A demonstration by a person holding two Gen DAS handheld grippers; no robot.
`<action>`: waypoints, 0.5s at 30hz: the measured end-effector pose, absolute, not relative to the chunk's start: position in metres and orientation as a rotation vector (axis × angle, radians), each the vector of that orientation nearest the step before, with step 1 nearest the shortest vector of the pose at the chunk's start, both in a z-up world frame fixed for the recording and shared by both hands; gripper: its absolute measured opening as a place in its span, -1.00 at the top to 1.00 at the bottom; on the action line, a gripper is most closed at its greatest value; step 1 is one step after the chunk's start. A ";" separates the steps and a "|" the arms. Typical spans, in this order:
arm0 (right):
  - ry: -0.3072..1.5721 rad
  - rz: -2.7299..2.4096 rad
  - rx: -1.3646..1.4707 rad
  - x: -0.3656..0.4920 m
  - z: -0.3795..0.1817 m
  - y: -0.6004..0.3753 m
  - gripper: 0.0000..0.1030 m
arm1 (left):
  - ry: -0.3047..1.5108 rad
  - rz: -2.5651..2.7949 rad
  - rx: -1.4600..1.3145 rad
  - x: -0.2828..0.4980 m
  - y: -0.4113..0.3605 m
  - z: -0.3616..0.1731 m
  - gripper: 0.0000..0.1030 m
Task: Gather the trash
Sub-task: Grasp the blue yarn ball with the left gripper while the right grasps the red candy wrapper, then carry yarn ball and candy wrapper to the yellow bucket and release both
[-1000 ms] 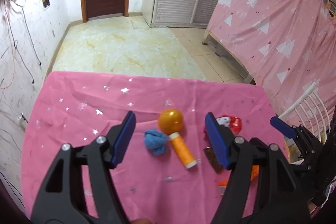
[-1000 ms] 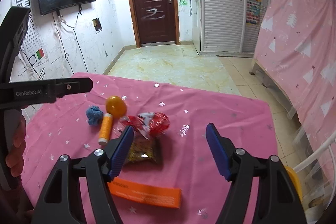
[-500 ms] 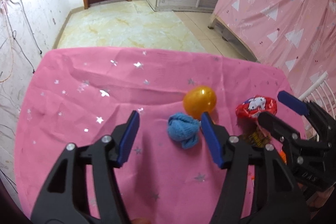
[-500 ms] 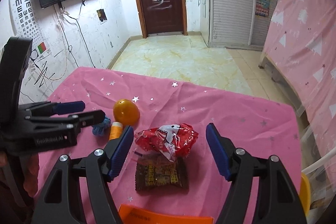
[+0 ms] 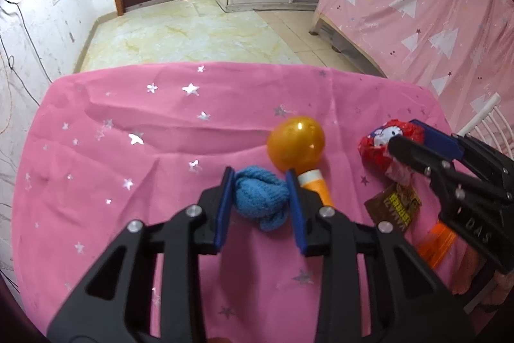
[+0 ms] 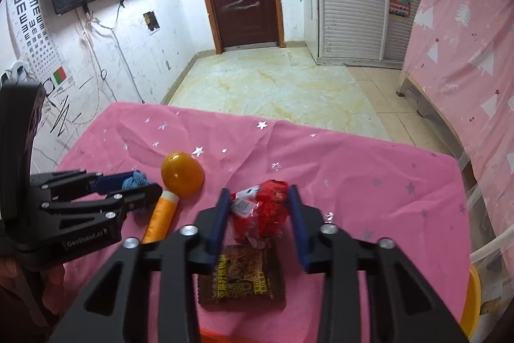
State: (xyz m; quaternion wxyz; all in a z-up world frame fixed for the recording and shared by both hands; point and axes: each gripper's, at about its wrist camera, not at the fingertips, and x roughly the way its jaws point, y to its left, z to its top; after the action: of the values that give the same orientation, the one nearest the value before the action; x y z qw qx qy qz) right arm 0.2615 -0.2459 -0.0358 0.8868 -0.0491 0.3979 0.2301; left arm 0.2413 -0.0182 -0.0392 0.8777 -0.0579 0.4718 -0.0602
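- Left hand-held gripper (image 5: 260,193) has its blue pads closed against a blue knitted yarn ball (image 5: 260,198) on the pink-clothed desk (image 5: 128,182).
- Right hand-held gripper (image 6: 259,214) clamps a crumpled red foil wrapper (image 6: 265,209), just behind a brown snack packet (image 6: 242,275).

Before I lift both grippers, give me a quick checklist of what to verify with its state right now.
1. Left gripper jaws around the blue yarn ball: ok.
2. Right gripper jaws around the red wrapper: ok.
3. Firm grip on each: cannot tell.
4. Orange spool outside the left jaws: ok, but it lies right beside them.
5. Brown packet free of the red wrapper: cannot tell, their edges overlap in the right view.
6. A bin in view: not ok.
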 end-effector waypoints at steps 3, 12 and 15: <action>0.818 0.471 -0.099 0.260 -0.035 -0.249 0.55 | 0.978 -0.119 -0.121 0.240 -0.017 -0.038 0.42; 0.748 0.465 -0.039 0.250 -0.014 -0.269 0.55 | 0.923 -0.115 -0.111 0.228 -0.025 -0.008 0.42; 0.719 0.453 -0.006 0.242 -0.005 -0.286 0.55 | 0.897 -0.143 -0.104 0.222 -0.039 0.007 0.42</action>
State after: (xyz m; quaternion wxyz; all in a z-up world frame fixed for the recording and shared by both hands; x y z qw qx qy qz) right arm 0.2417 -0.2863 -0.0052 0.9111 -0.0029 0.3487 0.2199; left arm 0.2221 -0.0395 0.0066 0.8974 -0.0501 0.4328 -0.0690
